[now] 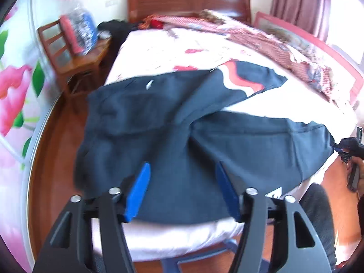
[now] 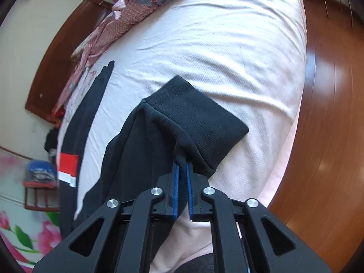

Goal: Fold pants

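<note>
Sprawling dark pants (image 1: 173, 122), cuff pinched by right gripper (image 2: 182, 167); left gripper (image 1: 182, 170) gapes empty.

Home bedroom: bed (image 1: 182, 45), wooden headboard (image 1: 188, 0).

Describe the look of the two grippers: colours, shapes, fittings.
Both are alike: the left gripper and right gripper have matte black linkage arms with triangular cut-outs, round silver pivot bolts, and flat blue finger pads. No cables or markings show.
</note>
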The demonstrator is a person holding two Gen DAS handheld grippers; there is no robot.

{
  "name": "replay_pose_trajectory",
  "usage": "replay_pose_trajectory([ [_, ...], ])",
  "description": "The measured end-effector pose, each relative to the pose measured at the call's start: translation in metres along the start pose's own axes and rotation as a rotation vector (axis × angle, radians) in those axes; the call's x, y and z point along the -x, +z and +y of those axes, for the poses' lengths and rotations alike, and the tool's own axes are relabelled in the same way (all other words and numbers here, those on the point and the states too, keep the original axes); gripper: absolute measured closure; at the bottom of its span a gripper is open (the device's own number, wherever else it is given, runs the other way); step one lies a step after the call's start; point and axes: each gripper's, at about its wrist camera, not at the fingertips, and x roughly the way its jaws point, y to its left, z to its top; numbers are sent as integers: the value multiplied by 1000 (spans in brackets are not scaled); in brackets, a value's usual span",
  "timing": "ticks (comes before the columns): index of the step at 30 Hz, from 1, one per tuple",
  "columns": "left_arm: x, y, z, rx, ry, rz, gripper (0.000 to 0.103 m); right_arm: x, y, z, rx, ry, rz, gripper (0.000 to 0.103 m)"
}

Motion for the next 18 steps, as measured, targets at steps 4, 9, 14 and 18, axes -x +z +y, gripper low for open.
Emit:
replay_pose_trajectory([
  [4, -12, 19, -28, -23, -94, -13, 41, 28, -1, 27, 173, -83, -123, 100],
  [9, -26, 15, -55, -50, -139, 13, 34, -11, -4, -5, 101, -191, 6, 75],
  [14, -26, 6, -40, -33, -68, 38, 18, 36, -10, -27, -138, -129, -106, 65],
  [18, -27, 13, 4, 9, 32, 35, 14, 50, -23, 27, -21, 72, -76, 39],
])
